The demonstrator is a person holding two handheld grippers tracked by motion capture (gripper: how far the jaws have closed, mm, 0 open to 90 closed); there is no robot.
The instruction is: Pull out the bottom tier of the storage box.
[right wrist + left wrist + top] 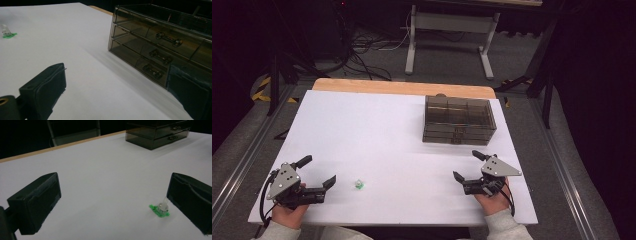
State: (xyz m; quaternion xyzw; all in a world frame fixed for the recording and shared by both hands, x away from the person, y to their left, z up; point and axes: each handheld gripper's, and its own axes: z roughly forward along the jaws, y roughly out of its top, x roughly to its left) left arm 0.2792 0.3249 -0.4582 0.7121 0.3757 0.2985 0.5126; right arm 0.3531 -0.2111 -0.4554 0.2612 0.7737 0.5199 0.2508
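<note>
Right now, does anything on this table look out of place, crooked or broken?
Nothing stands out. The smoky drawer box sits square with its drawers shut, the small green-based piece lies alone on the white table, and the left gripper and right gripper rest open.

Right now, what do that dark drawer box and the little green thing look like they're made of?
Drawer box: likely smoky see-through plastic, glossy; inner dividers show through its walls. Little green thing: seemingly plastic, bright green base under a clear, shiny top; too small to be sure.
</note>
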